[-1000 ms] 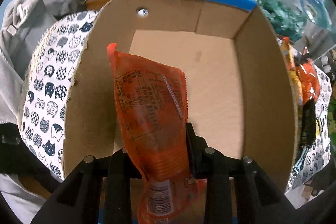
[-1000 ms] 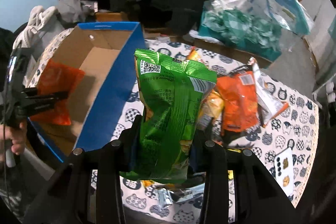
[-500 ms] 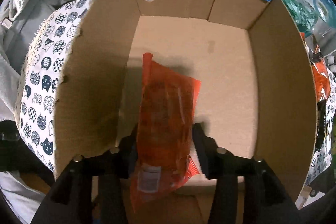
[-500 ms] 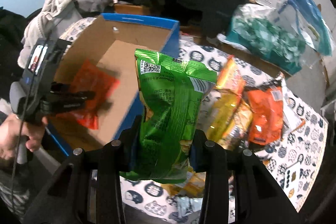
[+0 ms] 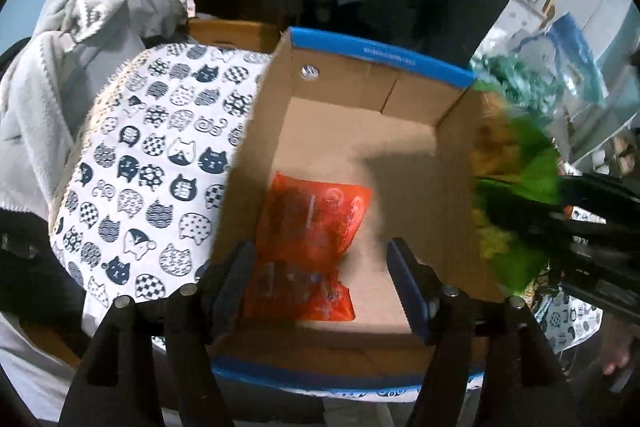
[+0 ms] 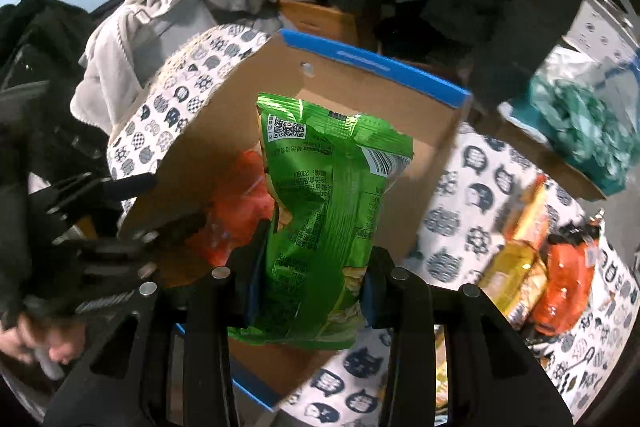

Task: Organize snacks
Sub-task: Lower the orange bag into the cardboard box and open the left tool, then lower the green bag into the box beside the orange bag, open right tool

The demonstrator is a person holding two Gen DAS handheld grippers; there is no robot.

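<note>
Your left gripper (image 5: pixel 320 279) hangs over the near end of the cardboard box (image 5: pixel 452 183) with its jaws just having spread apart, and nothing is pinched between them now. The orange snack packet (image 5: pixel 308 239) lies flat on the box floor below, toward the near left corner, free of both pads. That spot makes sense: tucked against the left wall, it leaves the rest of the floor bare for more packets.

Moving right, the green snack bag (image 6: pixel 324 223) stands upright in your right gripper (image 6: pixel 312 287), whose jaws are closed narrowly on the bag's lower half, creasing it at the waist. Holding it low keeps the top seal clear and lets the bag hang ahead of the fingers. In the left view it shows as a green blur at the box's right wall, so it looks poised to go in beside the orange one.

Further right, the remaining snacks (image 6: pixel 536 263), yellow and orange packets, are heaped on the cat-print tablecloth (image 6: pixel 472 203), well apart from the box and waiting their turn.
</note>
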